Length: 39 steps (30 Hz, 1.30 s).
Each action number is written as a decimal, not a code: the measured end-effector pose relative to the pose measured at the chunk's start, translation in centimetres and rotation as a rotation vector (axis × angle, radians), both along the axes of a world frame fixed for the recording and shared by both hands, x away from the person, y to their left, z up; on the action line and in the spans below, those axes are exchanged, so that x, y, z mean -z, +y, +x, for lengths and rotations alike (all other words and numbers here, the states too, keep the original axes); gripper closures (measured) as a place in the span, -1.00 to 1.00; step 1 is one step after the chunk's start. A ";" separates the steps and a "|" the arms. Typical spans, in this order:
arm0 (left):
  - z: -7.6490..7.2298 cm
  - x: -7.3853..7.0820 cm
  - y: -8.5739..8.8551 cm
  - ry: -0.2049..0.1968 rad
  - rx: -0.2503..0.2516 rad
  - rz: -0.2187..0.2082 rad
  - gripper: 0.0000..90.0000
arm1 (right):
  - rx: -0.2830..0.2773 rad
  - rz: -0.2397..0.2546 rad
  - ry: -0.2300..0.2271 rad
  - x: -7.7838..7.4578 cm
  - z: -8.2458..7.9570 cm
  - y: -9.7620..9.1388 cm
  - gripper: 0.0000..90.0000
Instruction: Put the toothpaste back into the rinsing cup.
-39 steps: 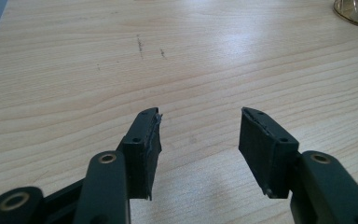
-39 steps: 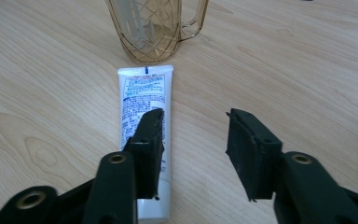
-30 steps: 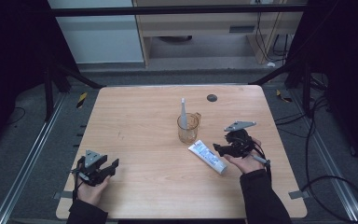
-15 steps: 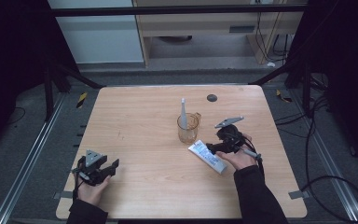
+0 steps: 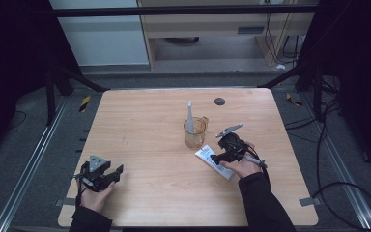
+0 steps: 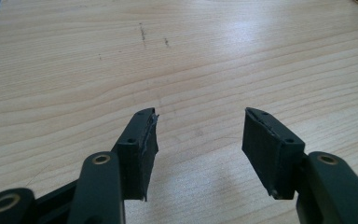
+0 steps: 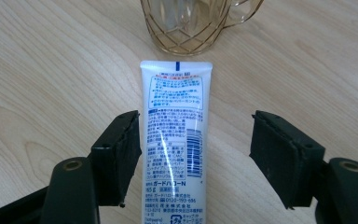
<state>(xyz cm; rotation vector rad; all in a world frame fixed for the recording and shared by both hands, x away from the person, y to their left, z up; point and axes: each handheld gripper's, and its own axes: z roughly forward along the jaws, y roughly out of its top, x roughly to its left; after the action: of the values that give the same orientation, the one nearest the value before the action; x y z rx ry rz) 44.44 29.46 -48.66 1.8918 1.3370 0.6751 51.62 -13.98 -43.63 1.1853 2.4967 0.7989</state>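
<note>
Tube [image 7: 175,135] flat on table [image 5: 140,130], long axis toward cup [image 5: 194,133], crimped end nearest it. Toothbrush [image 5: 190,116] upright in cup. Right gripper [image 7: 196,154] open astride tube; left gripper [image 6: 198,149] open, empty.

Glossy plastic tube [image 7: 175,135], matt wooden table [image 5: 140,125], clear plastic cup [image 5: 194,133]

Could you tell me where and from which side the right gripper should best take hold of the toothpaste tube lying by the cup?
Probably across the toothpaste tube mid-body, from above. It lies flat, its crimped end toward the amber cup. The right gripper is open, straddling it; its left pad looks almost at the edge. The narrow width suits the jaws.
</note>
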 end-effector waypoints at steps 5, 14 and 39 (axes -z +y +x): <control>0.0 0.0 0.0 0.000 0.002 0.000 -0.02 | -0.001 -0.011 0.041 0.9 -0.1 0.0 -0.26; 0.0 0.1 0.0 0.002 0.006 0.006 -0.02 | -0.012 -0.029 0.085 2.1 -0.2 0.3 -0.26; 0.1 0.2 0.0 0.014 0.008 0.013 -0.02 | -0.025 -0.047 0.173 3.9 0.8 0.8 -0.03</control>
<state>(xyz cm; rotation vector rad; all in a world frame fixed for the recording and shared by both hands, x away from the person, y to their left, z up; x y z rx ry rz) 44.50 29.42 -48.85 1.9145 1.3366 0.6690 52.38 -13.21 -47.56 1.2587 2.6583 0.6660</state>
